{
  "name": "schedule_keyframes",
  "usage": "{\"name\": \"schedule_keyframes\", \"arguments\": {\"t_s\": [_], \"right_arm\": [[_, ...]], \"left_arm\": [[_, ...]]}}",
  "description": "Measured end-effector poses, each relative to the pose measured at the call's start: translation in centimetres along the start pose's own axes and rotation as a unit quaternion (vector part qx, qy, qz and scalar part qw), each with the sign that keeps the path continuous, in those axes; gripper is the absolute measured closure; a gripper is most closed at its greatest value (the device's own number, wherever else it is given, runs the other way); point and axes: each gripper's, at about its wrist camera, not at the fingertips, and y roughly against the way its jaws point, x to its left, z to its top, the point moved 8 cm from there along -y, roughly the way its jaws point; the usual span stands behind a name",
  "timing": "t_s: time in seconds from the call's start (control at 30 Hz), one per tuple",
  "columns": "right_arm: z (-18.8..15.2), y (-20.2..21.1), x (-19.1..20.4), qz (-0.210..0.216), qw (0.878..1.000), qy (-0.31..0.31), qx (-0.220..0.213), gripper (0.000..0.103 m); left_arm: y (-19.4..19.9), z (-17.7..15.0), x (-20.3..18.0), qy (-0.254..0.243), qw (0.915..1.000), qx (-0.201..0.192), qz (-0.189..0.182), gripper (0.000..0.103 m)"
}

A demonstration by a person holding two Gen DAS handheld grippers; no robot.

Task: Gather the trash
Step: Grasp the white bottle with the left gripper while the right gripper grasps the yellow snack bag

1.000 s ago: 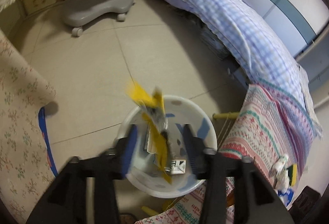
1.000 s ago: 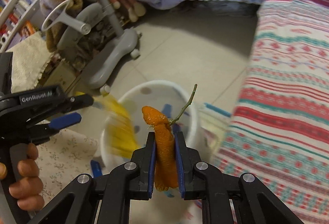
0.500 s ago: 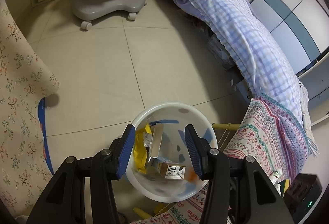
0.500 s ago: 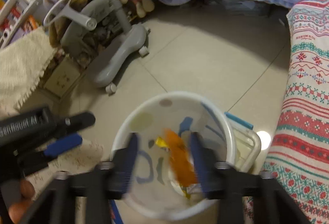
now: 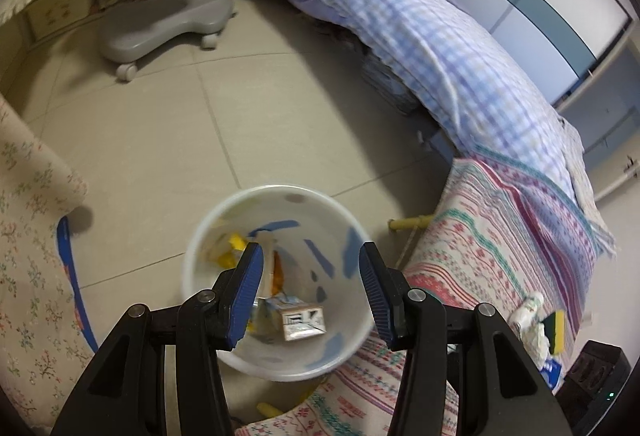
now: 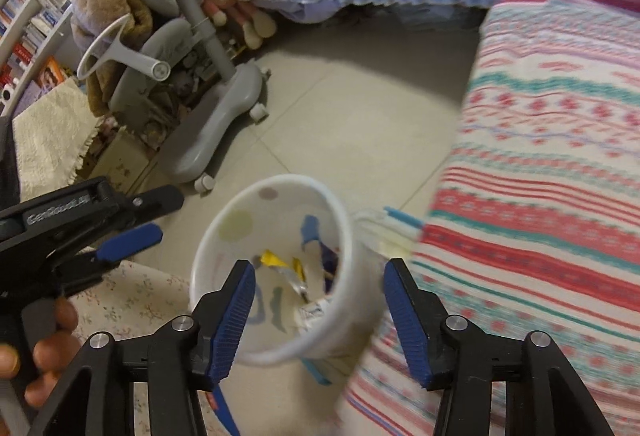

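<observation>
Blue ribbed pads line both grippers, and both stand wide apart, holding nothing. The left gripper and right gripper hover directly over the white round plastic bin with coloured spots, which stands on the tiled floor with the striped knitted blanket just to its right. Inside the bin lie yellow wrappers, a small printed carton and an orange peel strip. Likely remaining trash, white crumpled paper beside a yellow-green sponge, lies on the blanket at the near right, so the right gripper seems nearer. A grey wheeled chair base sits far left, out of the way.
</observation>
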Motion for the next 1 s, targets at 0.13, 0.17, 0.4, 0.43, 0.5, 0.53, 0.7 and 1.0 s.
{"name": "schedule_keyframes", "arguments": {"t_s": [0.13, 0.17, 0.4, 0.43, 0.5, 0.53, 0.7, 1.0], "right_arm": [[-0.1, 4.5, -2.1, -0.02, 1.0, 0.015, -0.005, 0.038], [-0.1, 5.5, -2.7, -0.029, 0.999, 0.018, -0.007, 0.037], [0.7, 15.2, -10.6, -0.122, 0.992, 0.006, -0.031, 0.026], [0.8, 16.6, -12.1, -0.137, 0.99, -0.004, -0.038, 0.025], [0.8, 18.9, -14.7, -0.158, 0.986, -0.029, -0.055, 0.025], [0.6, 20.1, -16.4, -0.165, 0.983, -0.051, -0.067, 0.024], [-1.3, 22.5, -22.9, -0.172, 0.968, -0.163, -0.088, 0.023], [-2.3, 22.0, -24.8, -0.136, 0.963, -0.225, -0.065, 0.023]], "left_arm": [[0.0, -1.4, -4.3, -0.05, 0.9984, 0.009, -0.026, 0.05], [0.1, -2.1, -5.7, -0.068, 0.997, 0.012, -0.035, 0.05], [0.2, -6.6, -13.8, -0.173, 0.982, 0.027, -0.072, 0.05], [0.2, -7.7, -15.2, -0.191, 0.978, 0.031, -0.077, 0.05], [0.3, -9.5, -17.1, -0.216, 0.9717, 0.039, -0.088, 0.05], [0.3, -10.4, -18.2, -0.229, 0.9679, 0.044, -0.095, 0.05], [-0.2, -15.2, -22.6, -0.291, 0.9478, 0.068, -0.112, 0.049], [-2.6, -22.4, -27.6, -0.347, 0.9223, 0.114, -0.125, 0.049]]}}
